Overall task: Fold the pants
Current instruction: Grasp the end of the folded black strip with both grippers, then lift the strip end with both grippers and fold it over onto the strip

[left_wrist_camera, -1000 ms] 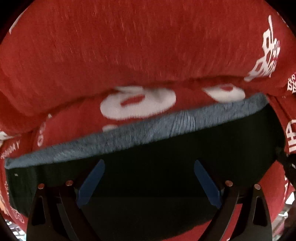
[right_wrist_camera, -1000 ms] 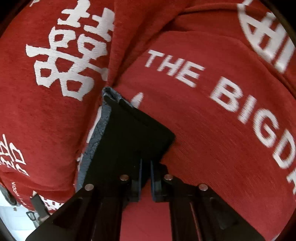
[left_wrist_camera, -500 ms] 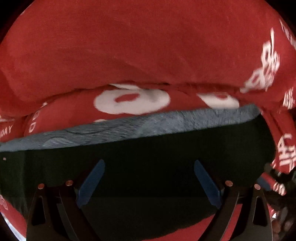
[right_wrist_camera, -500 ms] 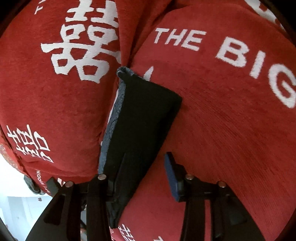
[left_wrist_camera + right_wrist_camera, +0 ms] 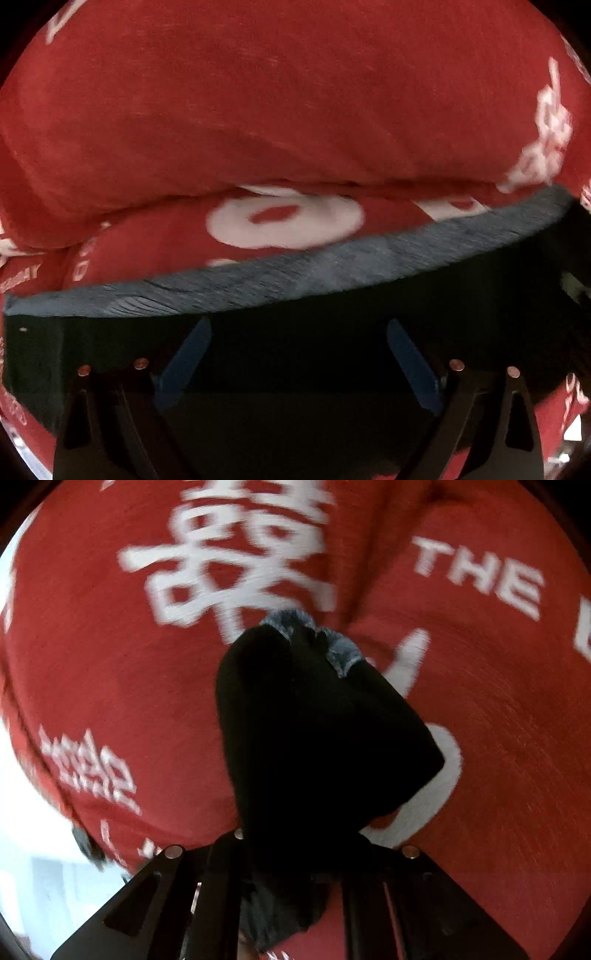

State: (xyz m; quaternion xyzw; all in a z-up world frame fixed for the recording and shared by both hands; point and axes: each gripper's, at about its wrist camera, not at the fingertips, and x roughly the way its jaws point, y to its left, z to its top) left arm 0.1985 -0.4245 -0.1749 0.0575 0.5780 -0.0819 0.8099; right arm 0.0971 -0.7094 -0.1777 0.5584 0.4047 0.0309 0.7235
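Your left gripper (image 5: 297, 363) is spread wide over the pants (image 5: 295, 354) at lower frame; your right gripper (image 5: 295, 853) pinches them mid-frame. Pull unevenly and the bunched hem (image 5: 343, 651) could slip.

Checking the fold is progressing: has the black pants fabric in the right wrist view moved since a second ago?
Yes. The black pants fabric has shifted right across the red printed cloth, now covering the white mark under THE.

White print on the red cloth (image 5: 498, 720) reads "THE" beside a large blurred Chinese character.
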